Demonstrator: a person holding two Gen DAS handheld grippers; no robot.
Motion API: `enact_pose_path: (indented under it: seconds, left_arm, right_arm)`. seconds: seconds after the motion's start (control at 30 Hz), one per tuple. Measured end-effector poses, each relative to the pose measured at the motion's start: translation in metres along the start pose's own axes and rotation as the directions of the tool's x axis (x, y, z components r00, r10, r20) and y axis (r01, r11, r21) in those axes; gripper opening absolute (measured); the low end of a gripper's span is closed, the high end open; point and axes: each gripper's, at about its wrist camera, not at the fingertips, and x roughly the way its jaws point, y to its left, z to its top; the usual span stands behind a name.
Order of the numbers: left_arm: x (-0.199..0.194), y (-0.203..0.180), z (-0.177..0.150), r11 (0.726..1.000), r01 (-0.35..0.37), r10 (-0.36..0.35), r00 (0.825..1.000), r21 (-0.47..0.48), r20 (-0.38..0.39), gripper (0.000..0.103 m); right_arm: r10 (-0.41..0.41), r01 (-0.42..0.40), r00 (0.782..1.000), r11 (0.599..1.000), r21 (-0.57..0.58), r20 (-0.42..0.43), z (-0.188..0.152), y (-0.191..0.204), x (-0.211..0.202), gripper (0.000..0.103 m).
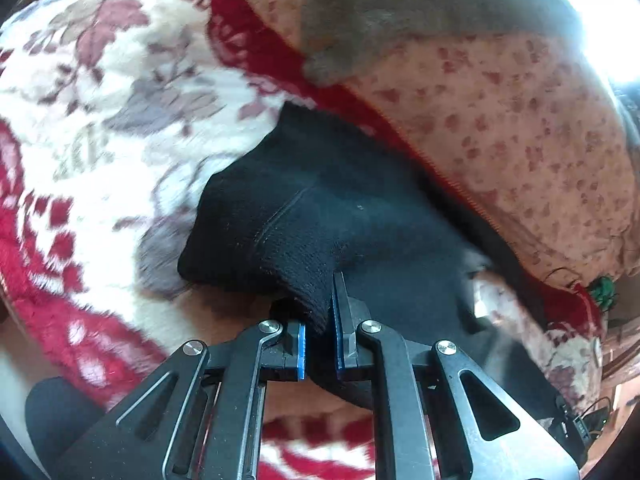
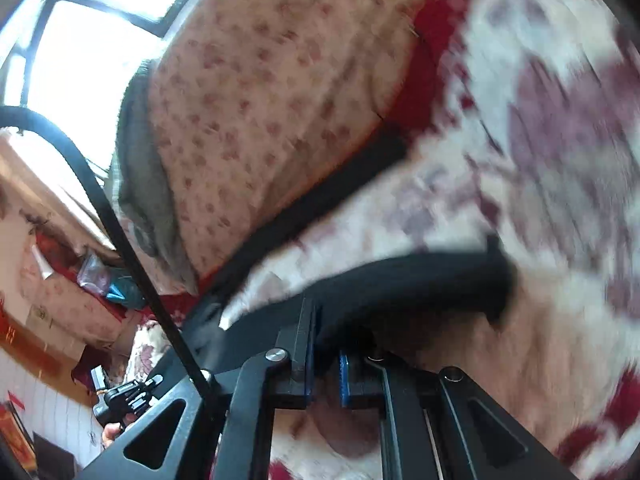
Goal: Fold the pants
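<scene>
The black pants lie bunched on a red-and-white floral blanket. In the left wrist view my left gripper is shut on a ribbed edge of the black cloth, which is pinched between the blue pads and lifted into a fold. In the right wrist view the black pants stretch as a dark band across the blanket, and my right gripper is shut on their edge. A narrow strip of the same cloth runs up along the quilt's edge. Both pictures are blurred by motion.
A folded pink quilt with small flowers lies beside the pants, with a grey cloth on top. A bright window lies beyond the bed. A black cable crosses the right wrist view, and household clutter fills its lower left.
</scene>
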Motion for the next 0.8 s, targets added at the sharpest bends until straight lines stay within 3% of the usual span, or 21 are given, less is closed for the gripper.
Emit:
enact_pose_path:
  seconds: [0.1,0.2,0.3,0.43,0.5,0.67,0.73,0.8]
  left_arm:
    - [0.011,0.008,-0.010,1.000,-0.018,0.018,1.000,-0.008,-0.023,0.009]
    - [0.012,0.002,-0.012,0.999,-0.039,0.039,0.999,0.000,-0.011,0.009]
    - [0.013,0.002,-0.011,0.999,-0.043,0.043,0.999,-0.005,-0.017,0.009]
    - [0.013,0.005,-0.012,0.999,-0.034,0.034,0.999,-0.001,-0.023,0.009]
    - [0.015,0.003,-0.013,0.999,-0.046,0.046,0.999,0.003,-0.023,0.009]
    - [0.016,-0.008,-0.019,0.992,-0.112,0.112,0.994,0.065,0.006,0.016]
    - [0.015,-0.009,-0.021,0.986,-0.138,0.137,0.990,0.089,0.017,0.023]
    - [0.014,-0.006,-0.021,0.986,-0.135,0.134,0.991,0.102,0.009,0.027]
  right_arm:
    - [-0.032,0.035,0.999,0.988,0.150,-0.018,-0.004,-0.035,0.005,0.010]
    - [0.037,-0.044,0.999,0.966,0.257,0.029,0.005,-0.055,0.002,0.010]
    - [0.026,-0.041,0.997,0.977,0.208,0.076,0.016,-0.050,-0.003,0.010]
    - [-0.015,0.021,0.982,0.999,-0.033,0.189,0.021,-0.016,-0.029,0.009]
    - [-0.017,0.035,0.984,0.995,-0.096,0.178,0.018,-0.010,-0.030,0.009]
    - [-0.189,0.187,0.980,0.982,0.030,0.065,0.015,-0.041,-0.013,0.010]
    - [-0.252,0.250,0.966,0.967,0.043,0.052,0.015,-0.047,-0.016,0.011]
    - [-0.331,0.330,0.942,0.944,0.025,0.059,0.017,-0.041,-0.021,0.019]
